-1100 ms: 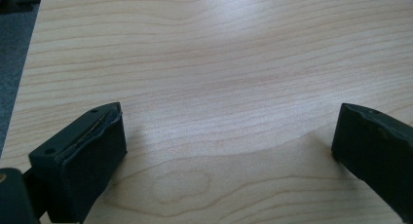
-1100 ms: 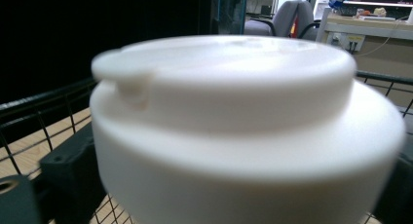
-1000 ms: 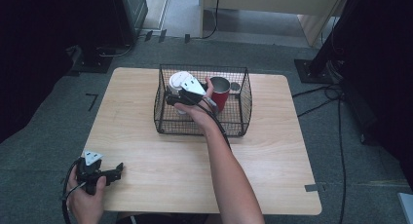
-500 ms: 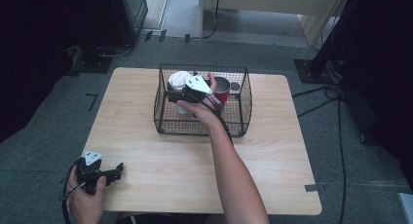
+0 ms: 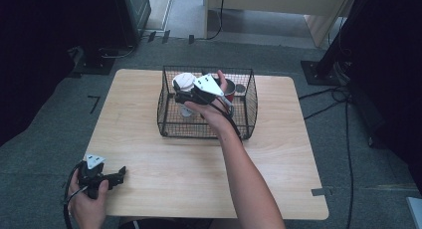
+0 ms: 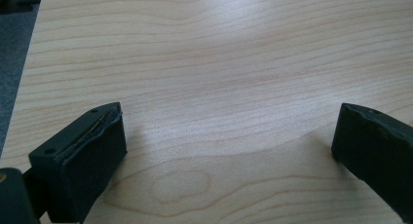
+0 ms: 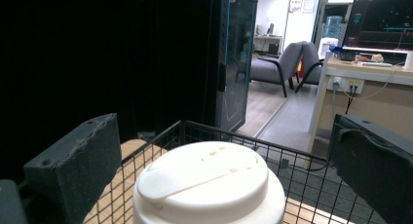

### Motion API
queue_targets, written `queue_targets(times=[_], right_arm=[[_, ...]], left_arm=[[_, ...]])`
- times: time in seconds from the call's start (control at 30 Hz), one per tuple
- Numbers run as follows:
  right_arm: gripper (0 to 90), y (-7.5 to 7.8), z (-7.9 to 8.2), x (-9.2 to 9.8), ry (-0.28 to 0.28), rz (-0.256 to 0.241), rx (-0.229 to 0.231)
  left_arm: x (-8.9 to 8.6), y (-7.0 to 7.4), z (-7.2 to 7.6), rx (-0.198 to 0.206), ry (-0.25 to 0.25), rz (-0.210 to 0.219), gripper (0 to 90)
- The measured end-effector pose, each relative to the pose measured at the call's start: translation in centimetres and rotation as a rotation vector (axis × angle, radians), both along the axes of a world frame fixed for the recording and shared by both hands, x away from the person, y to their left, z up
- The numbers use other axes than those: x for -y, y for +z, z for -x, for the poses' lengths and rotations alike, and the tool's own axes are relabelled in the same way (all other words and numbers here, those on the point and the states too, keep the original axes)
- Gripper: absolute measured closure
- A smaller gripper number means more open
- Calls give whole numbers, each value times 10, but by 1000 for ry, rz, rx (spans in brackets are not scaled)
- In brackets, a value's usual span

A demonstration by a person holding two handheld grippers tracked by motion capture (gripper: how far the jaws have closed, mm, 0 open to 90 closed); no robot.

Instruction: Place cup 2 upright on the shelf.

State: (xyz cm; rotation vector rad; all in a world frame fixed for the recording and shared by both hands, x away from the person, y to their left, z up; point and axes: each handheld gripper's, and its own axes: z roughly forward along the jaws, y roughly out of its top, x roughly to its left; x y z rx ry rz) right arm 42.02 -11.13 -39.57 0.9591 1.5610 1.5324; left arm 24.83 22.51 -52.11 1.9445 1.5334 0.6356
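Note:
A black wire basket (image 5: 206, 124) stands at the table's middle back. In it are a white lidded cup (image 5: 184, 81) at the left and a red mug (image 5: 230, 93) further right. My right gripper (image 5: 179, 93) hovers at the basket's top, pointing left at the cup. In the right gripper view the cup's white lid (image 7: 209, 185) sits low between the wide-apart jaws, and my right gripper (image 7: 224, 136) is open, touching nothing. My left gripper (image 5: 118, 175) rests at the table's near left corner. In the left gripper view my left gripper (image 6: 229, 136) is open over bare wood.
The basket's wire rim (image 7: 234, 134) runs just behind the cup. The person's right forearm (image 5: 244, 174) crosses the table's middle. Cables (image 5: 343, 104) lie on the floor to the right. A dark cabinet (image 7: 229, 63) stands beyond the table.
My right gripper has eased slightly to the right above the basket. The cup, the mug and my left gripper have stayed put.

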Motion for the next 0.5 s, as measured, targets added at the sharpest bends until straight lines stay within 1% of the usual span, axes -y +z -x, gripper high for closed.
queue_targets(times=[0.1,0.17,0.27,0.37,0.5], right_arm=[[0,3,6,3,-3,-2,5],[0,4,10,5,-18,17,14],[0,6,17,7,-20,30,25],[0,8,23,11,-27,28,29],[0,9,30,18,-38,18,24]], left_arm=[[0,0,0,0,0,0,0],[0,0,0,0,-1,0,0],[0,0,0,-1,0,0,0],[0,0,0,-2,-1,-2,0],[0,0,0,0,0,0,0]])
